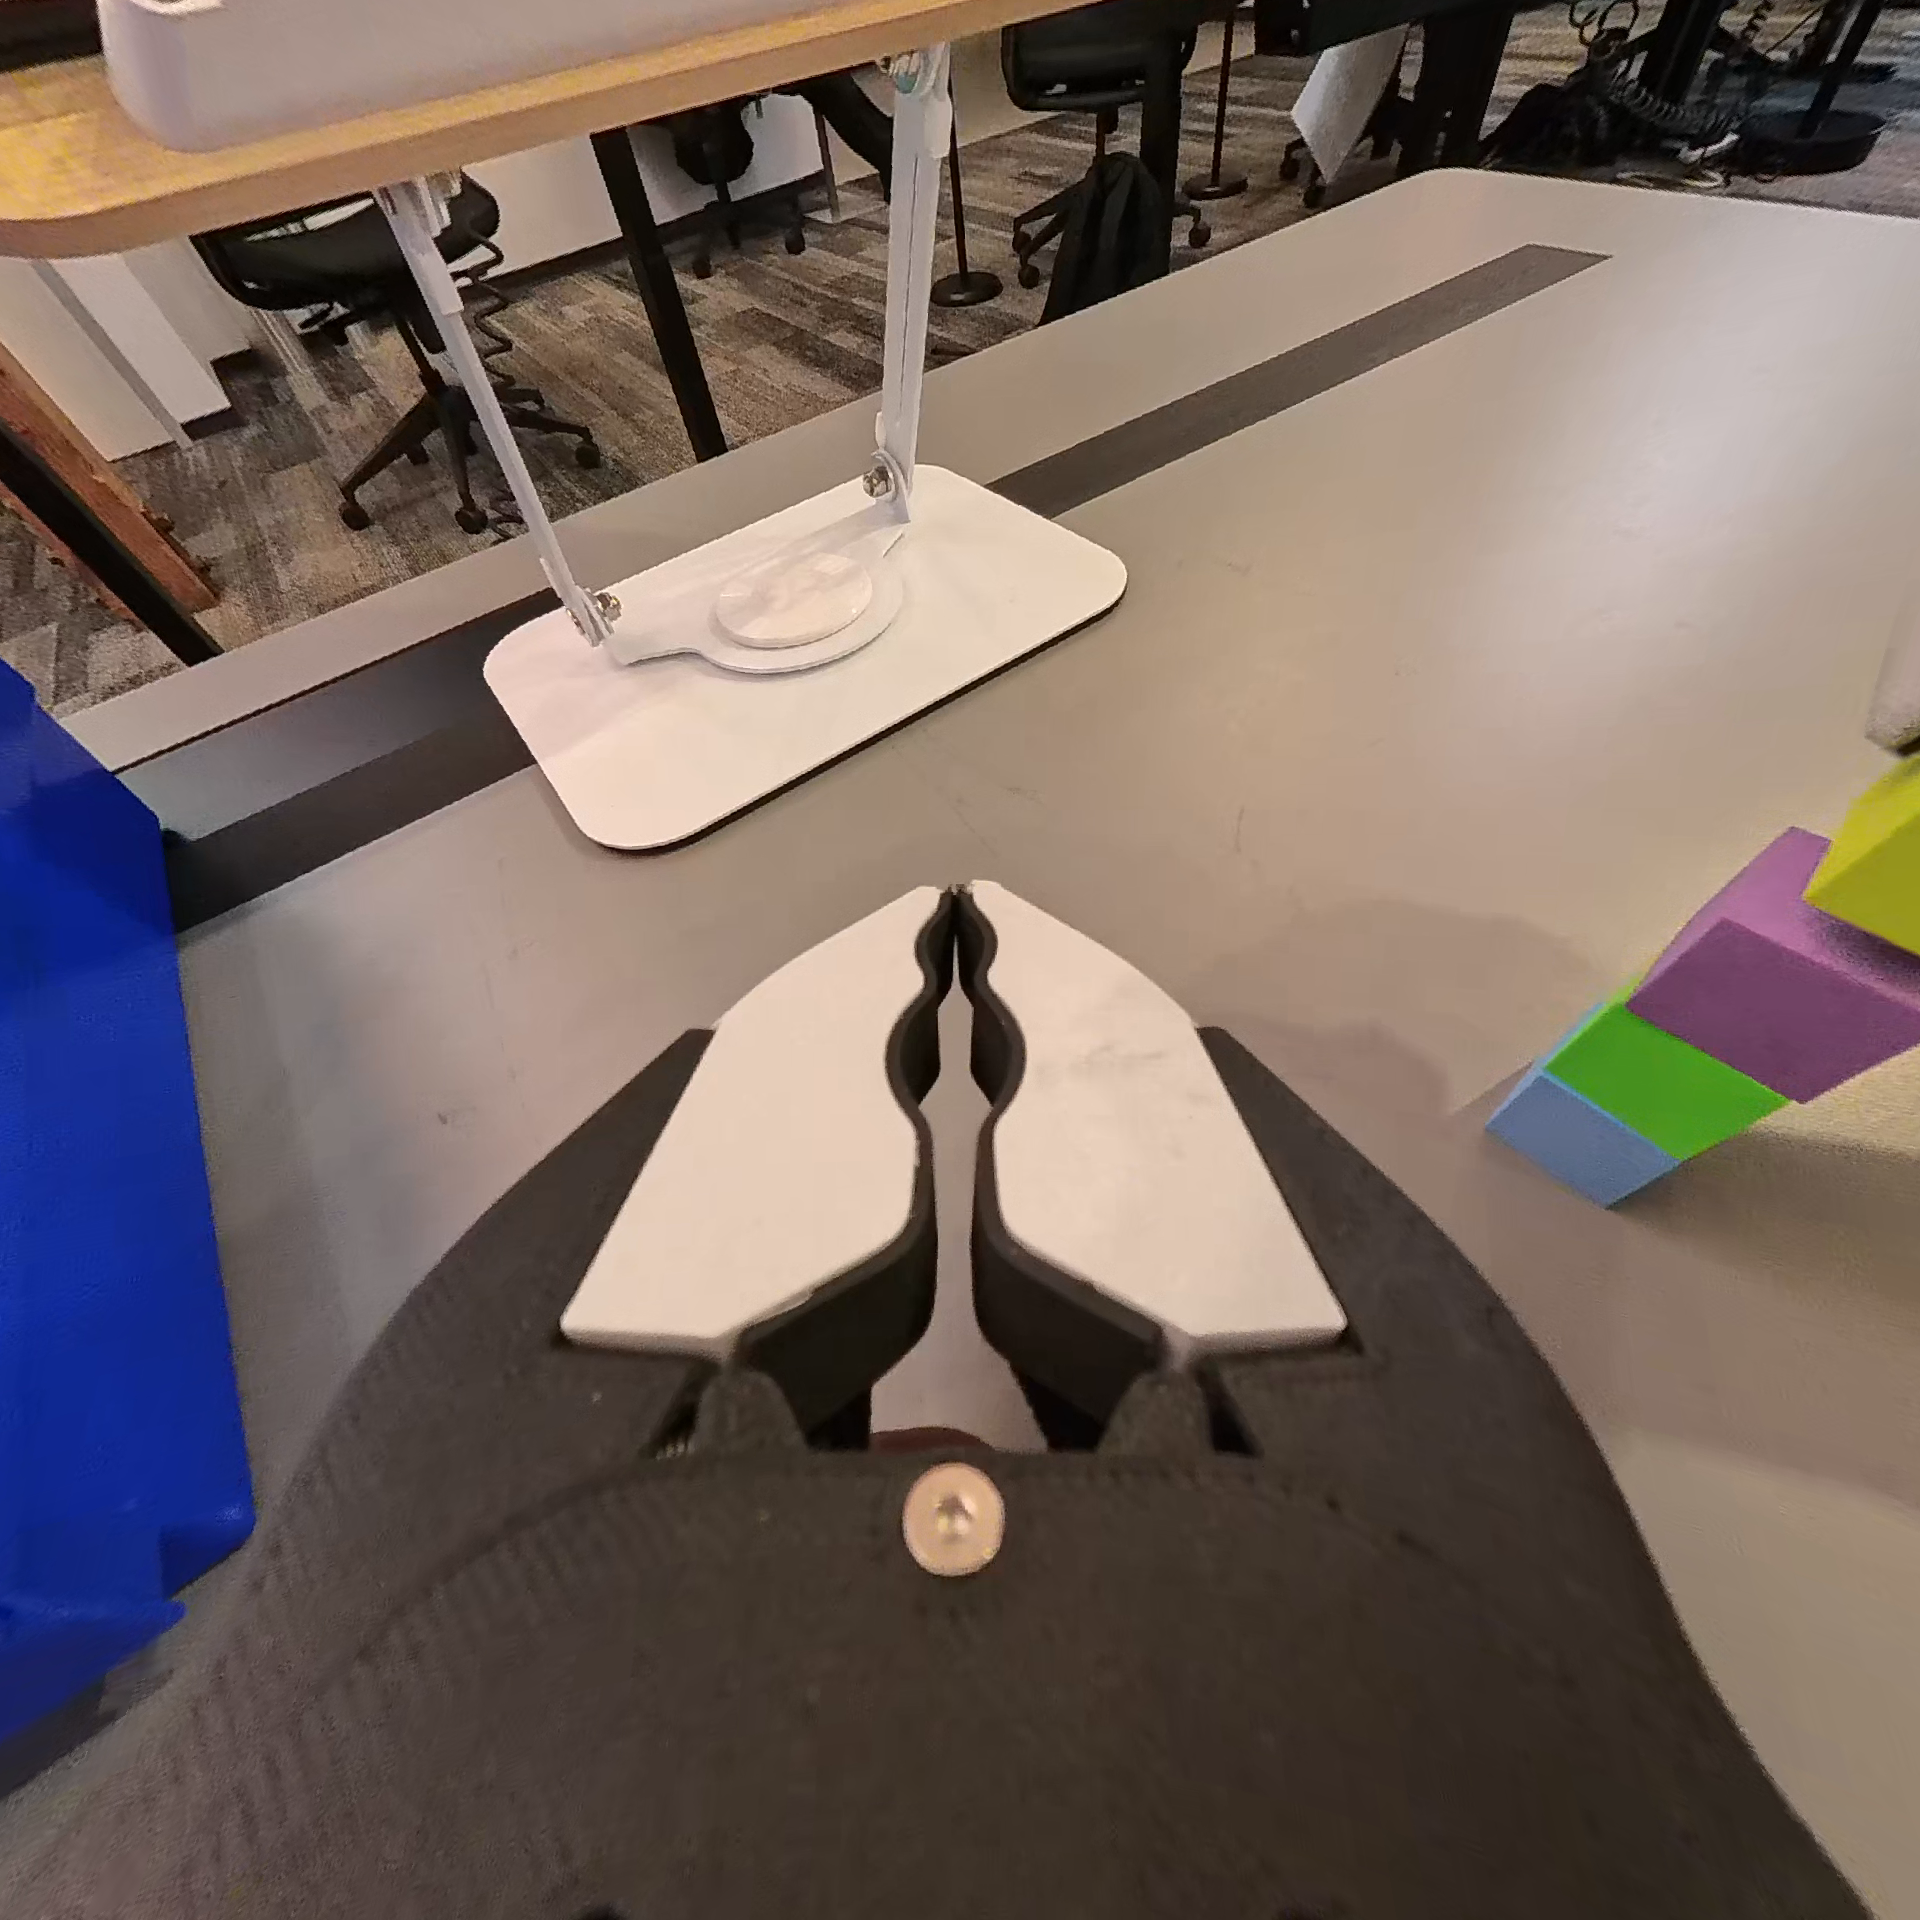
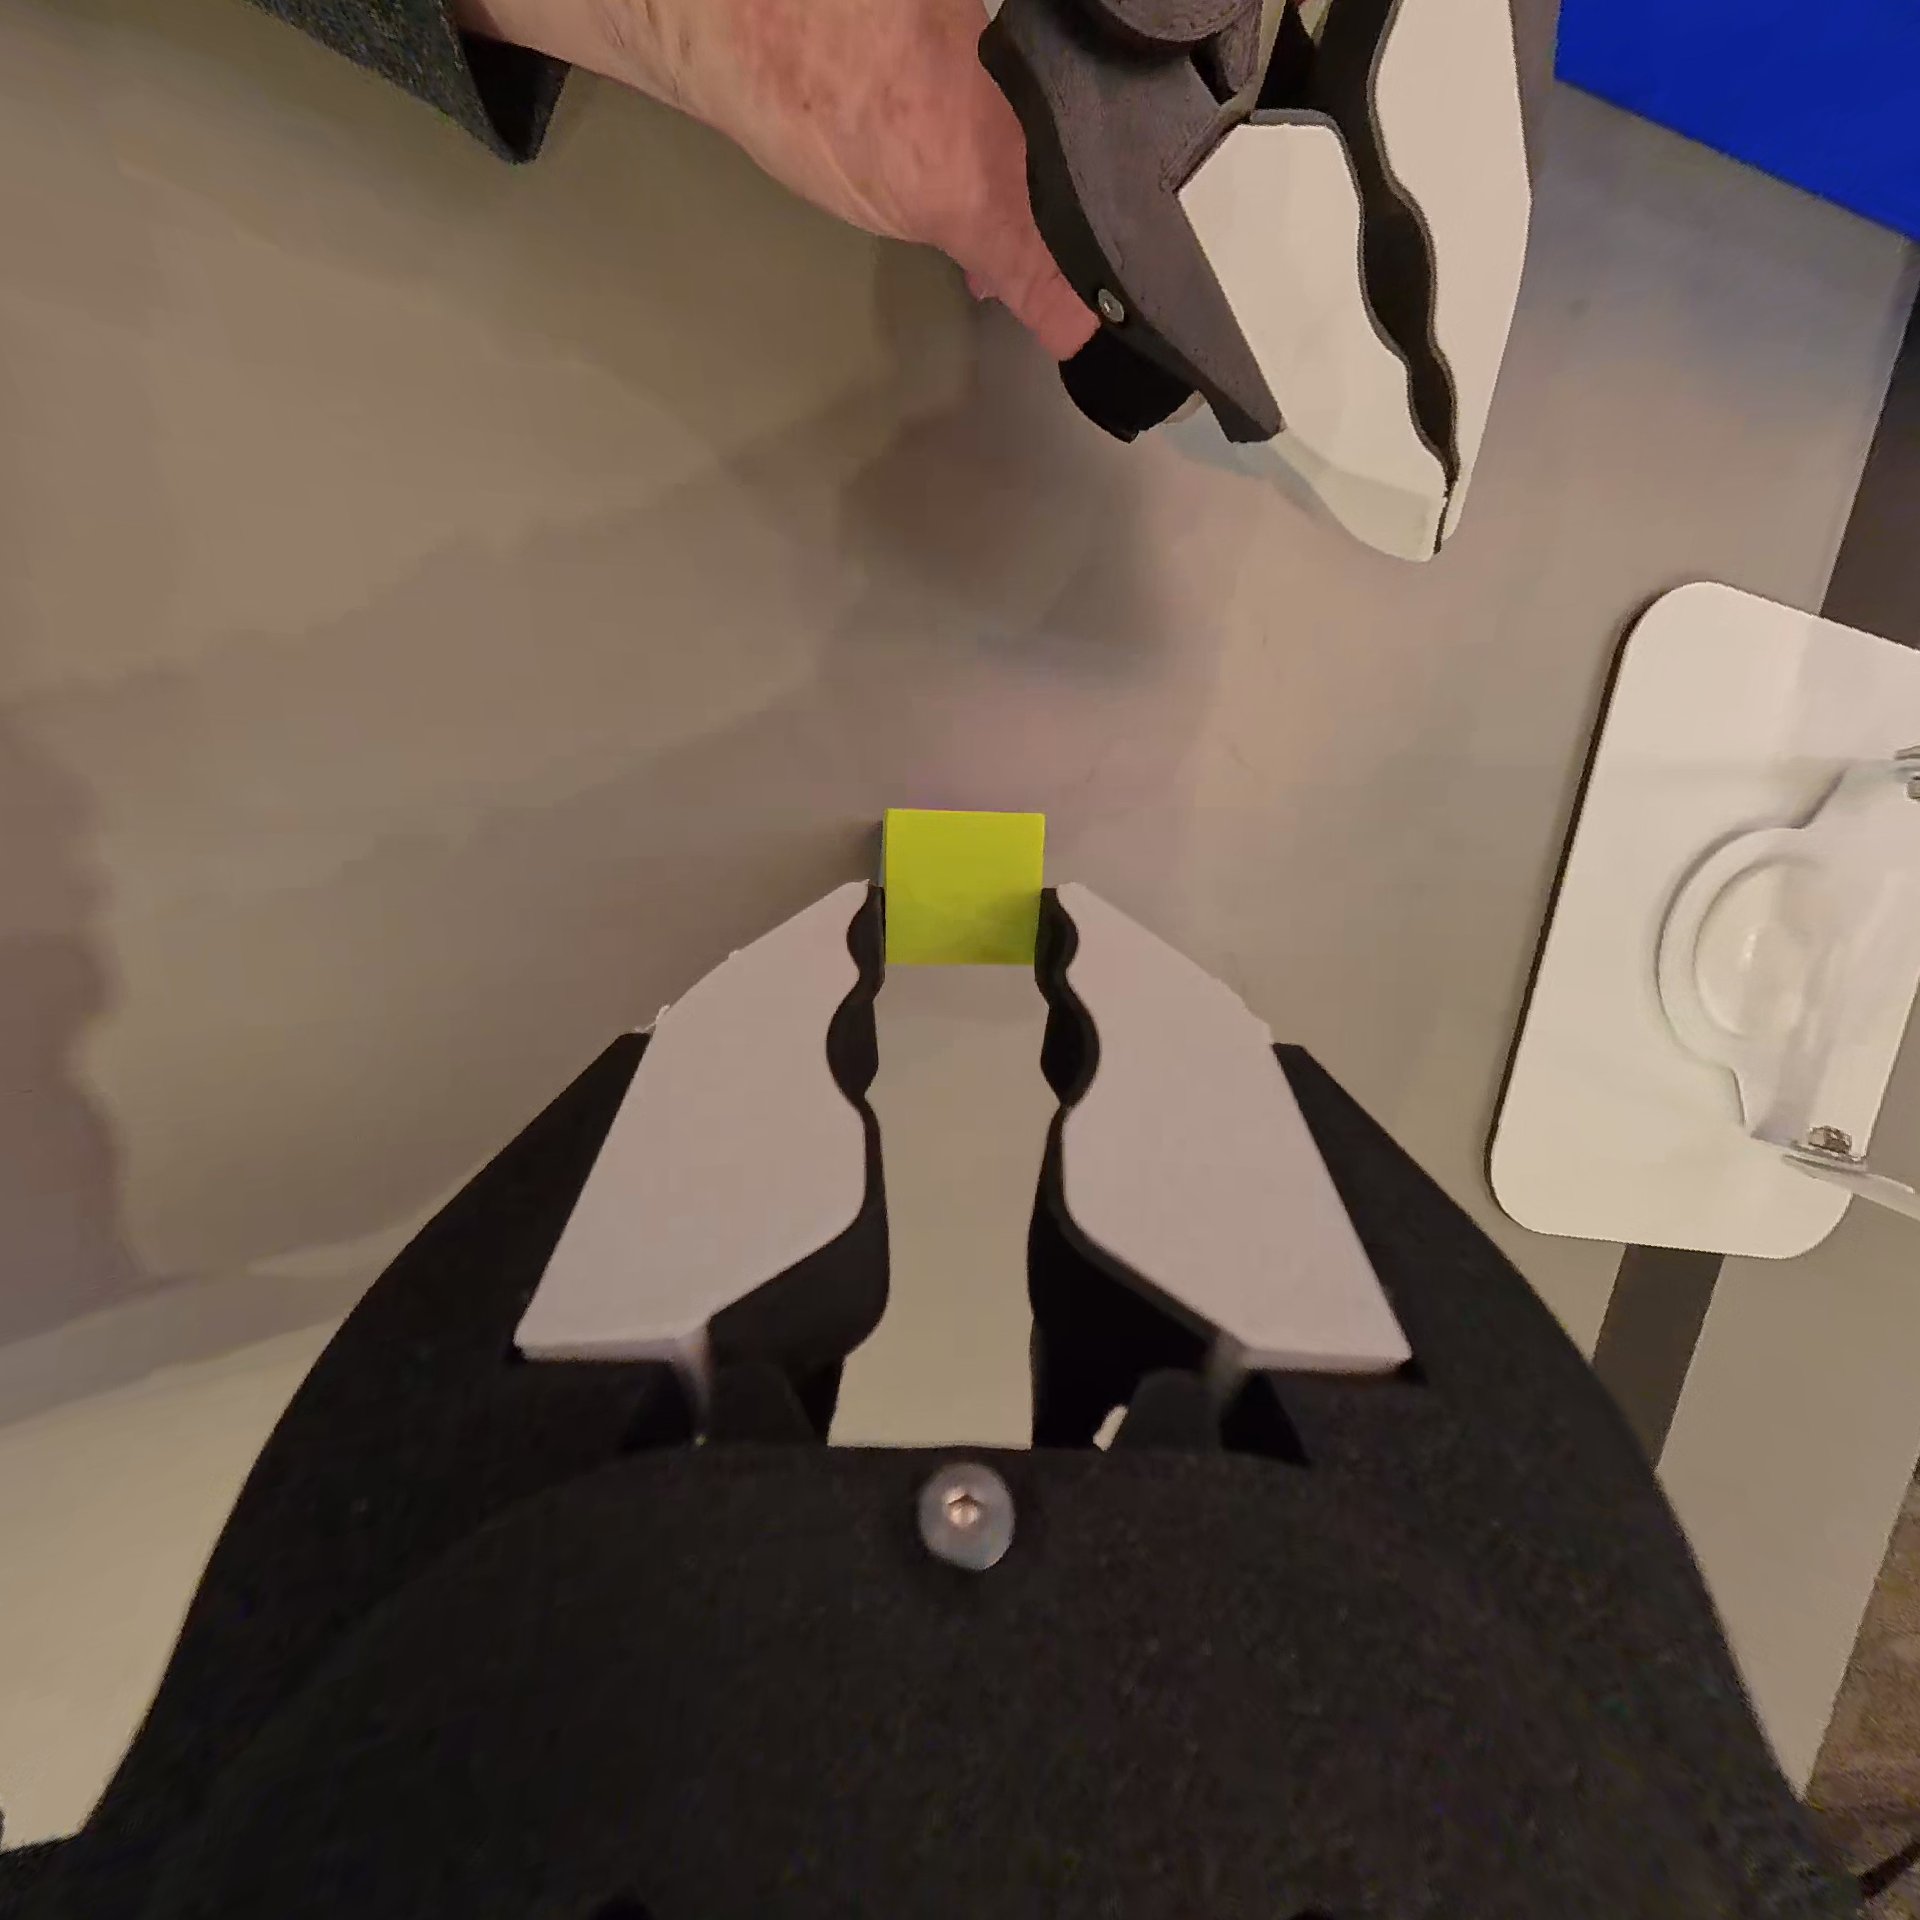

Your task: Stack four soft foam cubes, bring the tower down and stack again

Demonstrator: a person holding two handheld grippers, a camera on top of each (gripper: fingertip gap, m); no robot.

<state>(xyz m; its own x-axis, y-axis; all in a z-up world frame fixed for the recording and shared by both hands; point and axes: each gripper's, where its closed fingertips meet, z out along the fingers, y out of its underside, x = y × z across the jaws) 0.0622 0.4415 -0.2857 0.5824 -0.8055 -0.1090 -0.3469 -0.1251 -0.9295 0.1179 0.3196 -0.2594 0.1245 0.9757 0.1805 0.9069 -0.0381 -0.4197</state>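
Left wrist view: hovering over the grey worktop [image 1: 1351, 623] with left gripper [image 1: 954, 889] fingers closed on nothing, beside a leaning tower of blue cube [image 1: 1579, 1143], green cube [image 1: 1662, 1081], purple cube [image 1: 1787, 987].

Right wrist view: pinching the yellow-green cube [image 2: 963, 888] between right gripper [image 2: 961, 914] fingers, pads pressing both sides, looking down at the worktop.

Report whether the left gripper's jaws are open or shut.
Shut: the left gripper has its white fingertips meeting at the tip, with nothing between them.

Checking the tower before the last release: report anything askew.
The cubes are not squared up: the purple cube juts past the green cube, and the yellow-green cube, held in the right gripper, sits tilted.
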